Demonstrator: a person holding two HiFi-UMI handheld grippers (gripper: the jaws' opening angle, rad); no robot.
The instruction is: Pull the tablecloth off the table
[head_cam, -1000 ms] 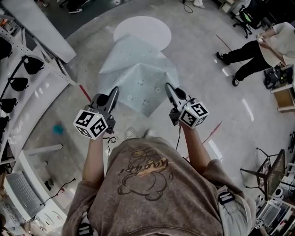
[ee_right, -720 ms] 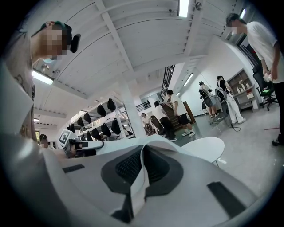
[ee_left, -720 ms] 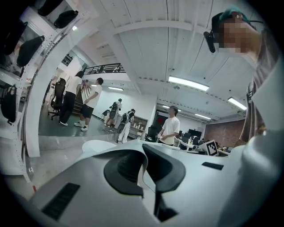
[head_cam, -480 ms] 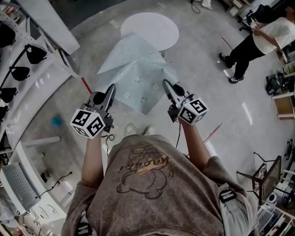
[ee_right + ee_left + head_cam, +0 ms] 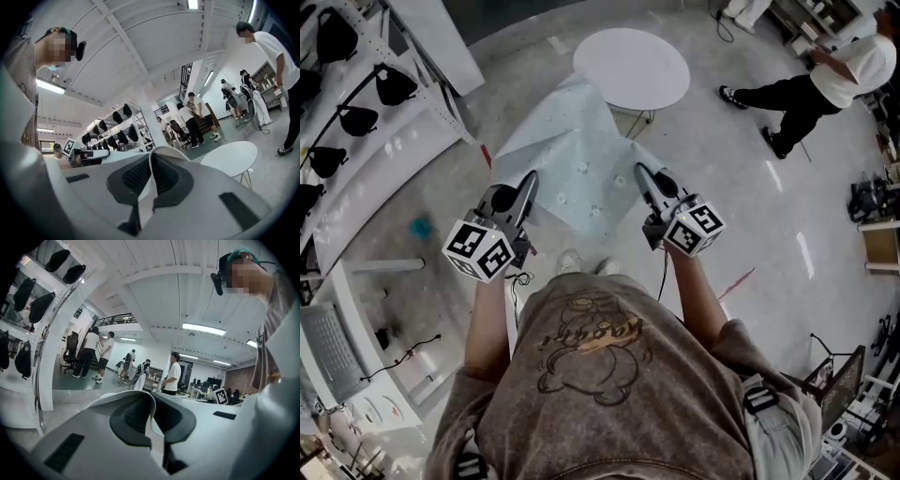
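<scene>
Evidently the tablecloth (image 5: 574,159) is now all but clear of the round white surface (image 5: 633,66). In the pictures of a second and half a second ago, the cloth's far part is seen lying over the near rim of that top. Now only its far corner is found at the left rim, and whether it touches there cannot be settled from the head view. The top itself is shown bare.

The cloth is noted hanging as a slack, creased sheet from the two claws down toward the floor (image 5: 750,197), ahead of the person's shoes. The left claw (image 5: 529,180) is recorded clenched on the cloth's near edge, a pale fold being visible between its pads in the left gripper view. The right claw (image 5: 640,172) is likewise clamped on a pale strip of the same edge. Both are held level and well apart.

The pull is judged almost complete; a short further draw backward is expected to bring the last corner free. A bystander (image 5: 820,80) is noted well apart, to the right of the surface.
</scene>
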